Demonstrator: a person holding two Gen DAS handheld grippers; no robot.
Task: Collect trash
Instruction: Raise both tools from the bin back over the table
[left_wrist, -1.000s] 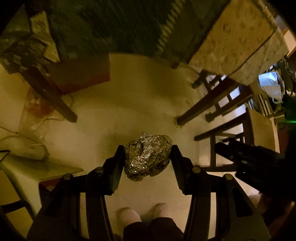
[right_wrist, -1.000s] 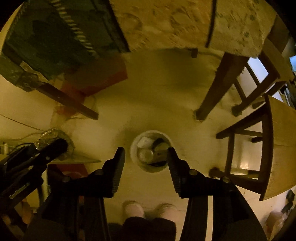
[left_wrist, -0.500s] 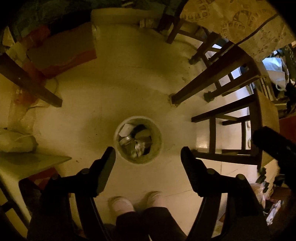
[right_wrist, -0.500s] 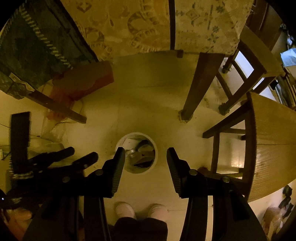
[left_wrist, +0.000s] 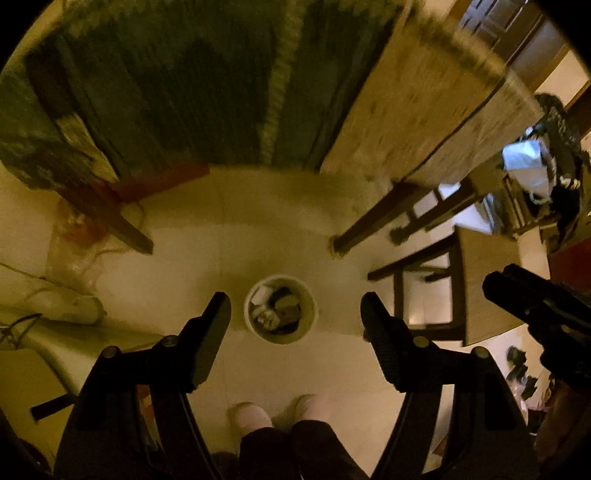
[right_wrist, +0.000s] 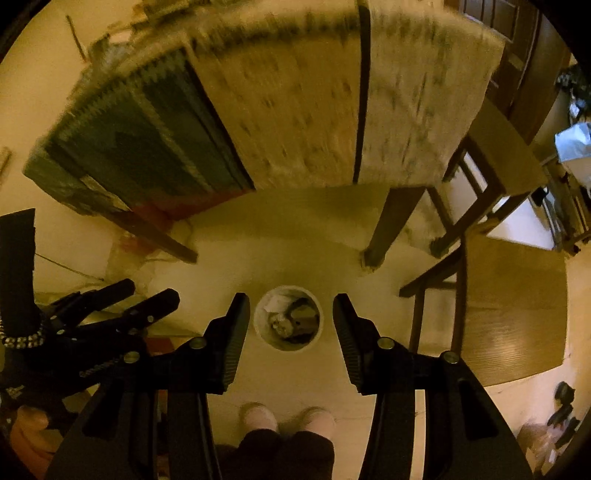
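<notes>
Both tools, left (left_wrist: 295, 314) and right (right_wrist: 286, 314), hang wide open and empty over the round white bin (left_wrist: 280, 314); its crumpled scraps look light and squashy, so I'd pinch mid-bulk.

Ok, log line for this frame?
left gripper: open, empty | right gripper: open, empty | bin: on floor below both, holds trash

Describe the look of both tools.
Both tools are matte black. The left tool and right tool each have two tapered fingers with ribbed inner pads and round silver bolt heads at the linkage joints. No cables or sleeves visible.
</notes>
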